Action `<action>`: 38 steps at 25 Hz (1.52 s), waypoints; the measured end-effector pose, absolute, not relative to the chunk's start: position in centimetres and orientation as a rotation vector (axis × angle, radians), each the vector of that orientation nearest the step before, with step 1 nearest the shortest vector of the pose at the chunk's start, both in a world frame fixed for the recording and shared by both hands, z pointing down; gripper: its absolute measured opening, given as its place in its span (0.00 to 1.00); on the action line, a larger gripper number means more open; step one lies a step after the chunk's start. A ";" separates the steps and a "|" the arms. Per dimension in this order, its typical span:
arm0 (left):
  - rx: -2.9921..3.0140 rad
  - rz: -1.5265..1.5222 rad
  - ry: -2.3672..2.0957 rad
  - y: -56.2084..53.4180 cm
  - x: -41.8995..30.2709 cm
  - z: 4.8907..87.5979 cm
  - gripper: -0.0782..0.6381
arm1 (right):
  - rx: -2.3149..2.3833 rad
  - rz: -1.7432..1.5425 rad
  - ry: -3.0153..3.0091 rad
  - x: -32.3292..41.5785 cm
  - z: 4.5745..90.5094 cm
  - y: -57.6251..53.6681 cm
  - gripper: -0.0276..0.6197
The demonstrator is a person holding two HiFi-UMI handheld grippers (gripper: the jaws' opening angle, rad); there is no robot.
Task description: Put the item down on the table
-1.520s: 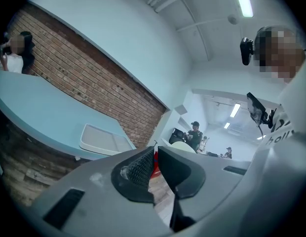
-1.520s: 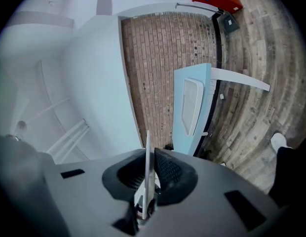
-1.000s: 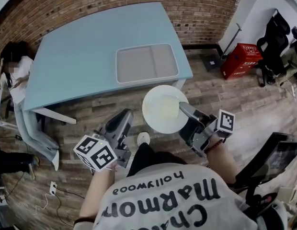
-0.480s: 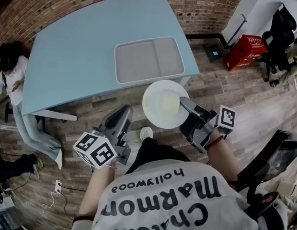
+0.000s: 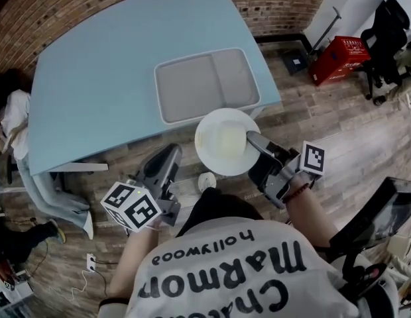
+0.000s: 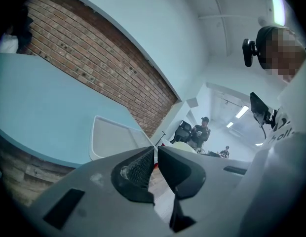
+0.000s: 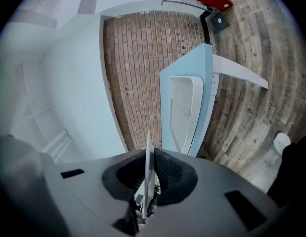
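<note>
left gripper (image 5: 169, 158) low, close to person's body, jaws together, nothing between. right gripper (image 5: 250, 139) clamped on rim of white plate (image 5: 222, 141). plate held level in air over wood floor, just short of table (image 5: 99, 78) near edge. step in hand: carrying plate in. next move probably needs reach forward, lowering flat onto bare blue top beside grey tray (image 5: 205, 85), then letting go.

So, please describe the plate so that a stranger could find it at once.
Find the light blue table bearing a grey tray. Just off its near edge, the right gripper holds a white plate, round unlike the rectangular tray.
</note>
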State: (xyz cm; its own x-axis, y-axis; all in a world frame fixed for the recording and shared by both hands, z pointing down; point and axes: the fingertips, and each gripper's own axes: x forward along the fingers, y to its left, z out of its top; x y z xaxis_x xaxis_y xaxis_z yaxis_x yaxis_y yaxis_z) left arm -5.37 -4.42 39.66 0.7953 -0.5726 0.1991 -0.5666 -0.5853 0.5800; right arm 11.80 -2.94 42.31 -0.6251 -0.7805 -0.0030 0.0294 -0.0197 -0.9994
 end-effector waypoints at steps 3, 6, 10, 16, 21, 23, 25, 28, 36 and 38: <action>2.337 -0.011 -0.830 -5.9 -5.9 39.6 0.15 | -0.810 -1.718 1.652 11.3 42.7 -4.2 0.09; 2.339 -0.006 -0.809 -8.2 -7.2 39.8 0.15 | -0.838 -1.720 1.653 10.0 43.2 -6.5 0.09; 2.334 -0.002 -0.789 -10.9 -8.9 40.2 0.15 | -0.903 -1.725 1.691 8.2 44.2 -9.1 0.09; 2.362 -0.026 -0.800 -11.9 -9.1 39.5 0.15 | -0.968 -1.766 1.701 8.1 45.6 -9.7 0.09; 2.320 -0.062 -0.822 -13.5 -10.7 39.7 0.15 | -0.996 -1.783 1.736 7.1 45.9 -12.4 0.09; 2.297 -0.076 -0.835 -14.3 -11.4 39.9 0.15 | -1.014 -1.787 1.759 6.9 46.1 -13.7 0.09; 2.293 -0.082 -0.853 -15.1 -11.9 39.8 0.15 | -1.038 -1.793 1.788 7.0 46.3 -14.8 0.09; 2.276 -0.097 -0.887 -16.3 -12.2 39.5 0.15 | -1.066 -1.809 1.851 7.3 46.5 -16.3 0.09; 2.190 -0.111 -0.937 -18.6 -12.6 40.5 0.15 | -1.223 -1.839 2.043 7.1 48.0 -20.9 0.09; 2.170 -0.112 -0.943 -18.9 -12.4 40.9 0.15 | -1.272 -1.840 2.080 6.9 48.3 -21.8 0.09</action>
